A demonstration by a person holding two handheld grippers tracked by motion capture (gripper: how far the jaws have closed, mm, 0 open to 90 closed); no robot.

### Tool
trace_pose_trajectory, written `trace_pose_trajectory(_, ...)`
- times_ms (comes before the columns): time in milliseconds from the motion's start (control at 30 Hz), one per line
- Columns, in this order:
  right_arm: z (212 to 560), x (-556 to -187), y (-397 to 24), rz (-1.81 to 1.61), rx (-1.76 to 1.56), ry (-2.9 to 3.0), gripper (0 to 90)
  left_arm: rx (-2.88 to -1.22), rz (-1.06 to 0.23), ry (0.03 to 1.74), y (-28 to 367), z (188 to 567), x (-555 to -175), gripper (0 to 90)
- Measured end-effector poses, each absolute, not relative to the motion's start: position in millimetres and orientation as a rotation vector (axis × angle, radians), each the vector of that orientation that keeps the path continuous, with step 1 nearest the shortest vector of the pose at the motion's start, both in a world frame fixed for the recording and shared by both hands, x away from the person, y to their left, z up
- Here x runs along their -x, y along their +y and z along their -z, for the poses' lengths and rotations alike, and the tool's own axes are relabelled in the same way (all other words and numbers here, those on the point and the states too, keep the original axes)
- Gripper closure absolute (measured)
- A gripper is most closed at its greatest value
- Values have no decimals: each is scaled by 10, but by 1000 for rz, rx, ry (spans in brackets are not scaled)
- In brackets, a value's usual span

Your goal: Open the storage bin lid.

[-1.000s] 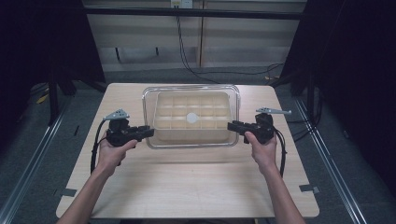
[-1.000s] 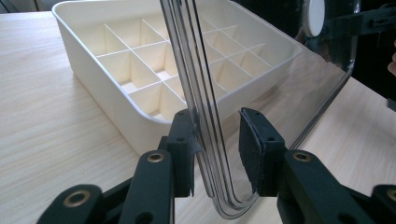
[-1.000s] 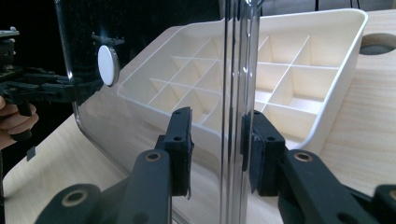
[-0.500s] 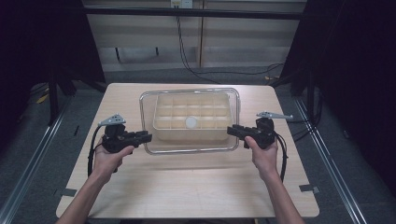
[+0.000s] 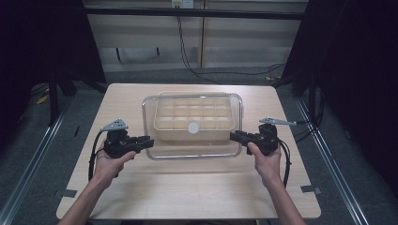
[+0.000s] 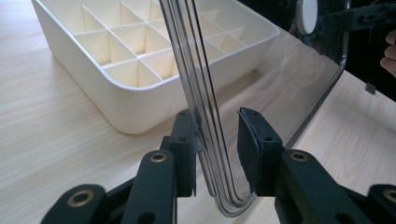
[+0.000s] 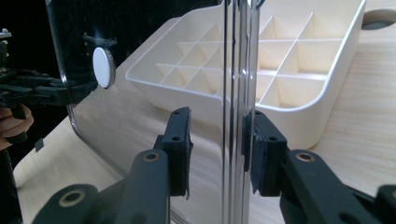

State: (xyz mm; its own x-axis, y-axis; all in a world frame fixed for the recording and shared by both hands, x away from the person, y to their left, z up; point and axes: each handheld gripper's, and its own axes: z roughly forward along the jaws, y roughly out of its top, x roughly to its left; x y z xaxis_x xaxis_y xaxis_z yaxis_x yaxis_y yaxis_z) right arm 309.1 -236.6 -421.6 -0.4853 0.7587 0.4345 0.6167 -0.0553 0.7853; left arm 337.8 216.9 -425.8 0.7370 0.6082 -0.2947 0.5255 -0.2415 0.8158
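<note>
Spanning crosswise between both tools, clear lid [image 5: 193, 127], held level

One cream plastic organiser tray [image 5: 193, 118] on the table, divided into fifteen square compartments, three rows of five. One clear plastic lid [image 5: 197, 152], carrying one round white knob [image 5: 193, 127]. Two black two-jaw grippers: left gripper [image 5: 149, 142], right gripper [image 5: 233, 136].

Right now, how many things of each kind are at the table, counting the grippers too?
Clear lid: 1
White divided tray: 1
Grippers: 2, the left gripper and the right gripper
Total: 4
</note>
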Motion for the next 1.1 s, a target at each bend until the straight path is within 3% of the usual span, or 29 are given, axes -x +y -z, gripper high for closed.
trace_pose_trajectory(1100, 4275, -2564, -2302, -1543, -1514, 2108, 642, -1974, -61, 855, 2225, 4303, -2920, 684)
